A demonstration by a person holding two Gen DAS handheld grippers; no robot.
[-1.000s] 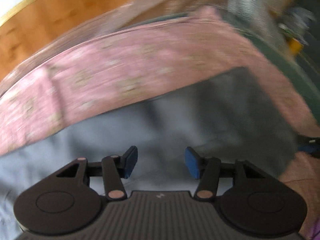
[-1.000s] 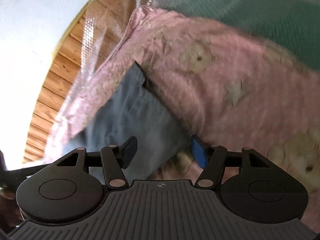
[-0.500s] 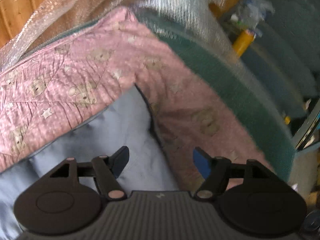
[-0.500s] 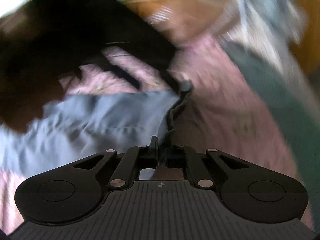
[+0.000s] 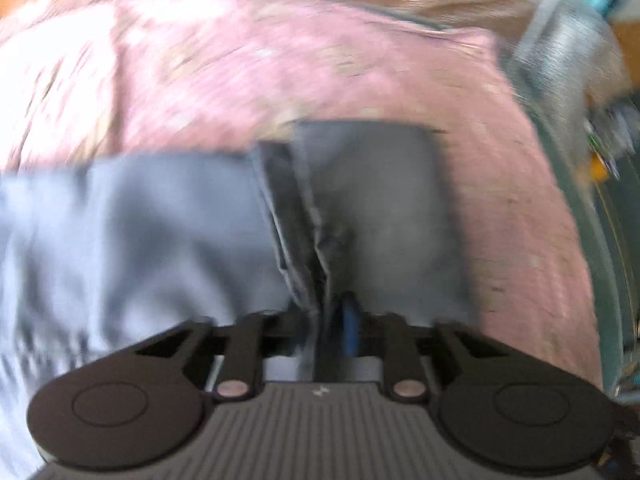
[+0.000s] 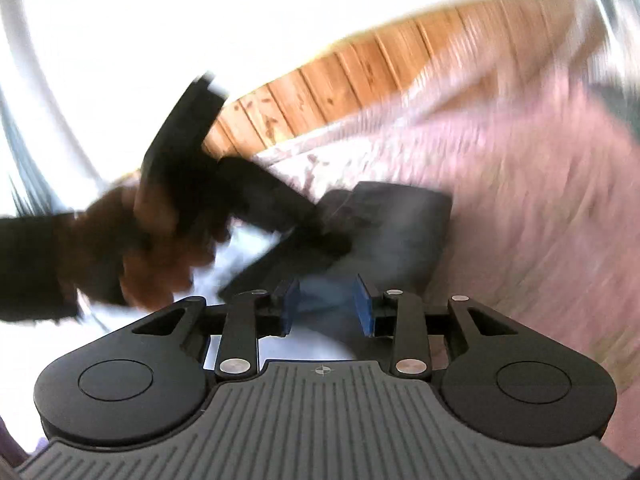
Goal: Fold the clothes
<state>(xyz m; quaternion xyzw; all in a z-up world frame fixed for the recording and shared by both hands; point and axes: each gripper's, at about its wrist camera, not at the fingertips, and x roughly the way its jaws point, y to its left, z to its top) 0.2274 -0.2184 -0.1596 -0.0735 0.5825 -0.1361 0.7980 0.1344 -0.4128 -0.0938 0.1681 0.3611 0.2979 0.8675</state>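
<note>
A grey garment point(image 5: 160, 232) lies on a pink bedspread point(image 5: 280, 64) with a bear print. My left gripper point(image 5: 326, 320) is shut on a bunched fold of the grey garment, which rises as a ridge from between the jaws. In the right wrist view my right gripper point(image 6: 328, 308) is open, with its blue pads point(image 6: 291, 305) apart just above the grey garment point(image 6: 400, 224). The hand holding the left gripper point(image 6: 256, 200) shows at the left of that view, pinching the cloth. Both views are blurred.
A wooden slatted wall point(image 6: 340, 80) runs behind the bed. Clear plastic wrap point(image 5: 560, 32) and a green mattress edge point(image 5: 576, 184) lie at the right of the bedspread.
My left gripper has closed on the grey garment's fold. My right gripper, shut on the cloth edge half a second ago, has opened and let go.
</note>
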